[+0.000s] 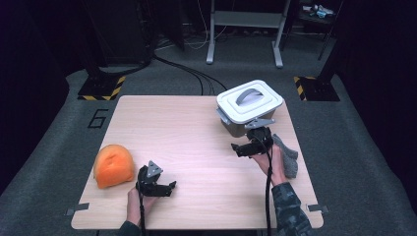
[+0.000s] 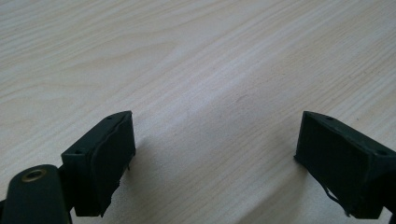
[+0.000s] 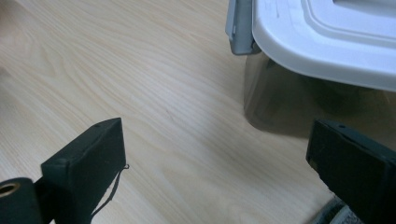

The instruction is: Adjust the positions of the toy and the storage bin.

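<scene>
I have the left tool [image 1: 167,187] low over the surface [image 1: 196,147] at about seven o'clock, its jaws spread wide on nothing, bare wood grain between them in the left gripper view [image 2: 215,140]. The hand [image 1: 135,199] behind it comes in from the near edge, jaws pointing toward three o'clock. The right tool [image 1: 241,149] sits at about three o'clock, jaws also wide and empty, aimed toward nine o'clock. The lidded box [image 1: 248,105], white lid with a grey handle, stands just beyond it at about one o'clock; in the right gripper view [image 3: 327,70] its wall is close past my jaws. A grey cloth [image 1: 290,157] lies by the right hand. An orange cushion [image 1: 113,164] rests at nine o'clock. Grey carpet [image 1: 59,147] and cables [image 1: 192,73] surround the surface.
</scene>
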Motion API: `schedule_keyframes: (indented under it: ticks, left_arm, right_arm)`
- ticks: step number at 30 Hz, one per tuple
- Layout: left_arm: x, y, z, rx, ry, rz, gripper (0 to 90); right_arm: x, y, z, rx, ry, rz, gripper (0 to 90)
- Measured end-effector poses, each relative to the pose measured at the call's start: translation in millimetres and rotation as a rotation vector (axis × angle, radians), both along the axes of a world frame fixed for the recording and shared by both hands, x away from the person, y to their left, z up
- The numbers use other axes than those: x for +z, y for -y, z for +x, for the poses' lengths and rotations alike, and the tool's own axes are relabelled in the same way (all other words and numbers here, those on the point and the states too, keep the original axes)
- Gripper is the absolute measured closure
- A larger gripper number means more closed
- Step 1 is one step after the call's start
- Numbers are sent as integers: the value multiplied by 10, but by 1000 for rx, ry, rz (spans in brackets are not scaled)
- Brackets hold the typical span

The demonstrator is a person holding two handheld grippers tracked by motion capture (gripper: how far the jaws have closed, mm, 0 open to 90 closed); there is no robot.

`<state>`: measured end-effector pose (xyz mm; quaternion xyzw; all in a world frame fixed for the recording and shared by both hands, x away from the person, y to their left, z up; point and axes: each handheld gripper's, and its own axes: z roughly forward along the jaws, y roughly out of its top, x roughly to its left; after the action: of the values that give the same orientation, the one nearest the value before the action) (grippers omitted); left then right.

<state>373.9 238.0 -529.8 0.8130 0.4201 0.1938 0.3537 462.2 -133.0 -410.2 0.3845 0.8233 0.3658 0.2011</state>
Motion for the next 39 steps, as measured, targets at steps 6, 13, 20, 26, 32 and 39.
schedule_keyframes:
  ticks: [6, 13, 20, 26, 32, 39]
  left_arm:
    - [1, -1, -1, -3, -3, 2, 115]
    - [-2, 2, -1, -1, 1, 0, 116]
    - [-2, 2, -2, -1, 1, 0, 117]
    - [-2, 2, -2, -1, 1, 0, 118]
    - [-2, 1, -2, -2, 1, 0, 118]
    - [-2, 1, -2, -1, 1, 0, 118]
  right_arm:
    - [78, -75, 118, 11, 7, 7, 38]
    - [145, -147, 240, 19, 27, -1, 105]
    - [170, -227, 395, 15, 32, -9, 226]
    - [207, -297, 531, -8, 40, -30, 329]
    - [172, -354, 688, -28, 41, -50, 414]
    - [169, -410, 826, -54, 45, -67, 469]
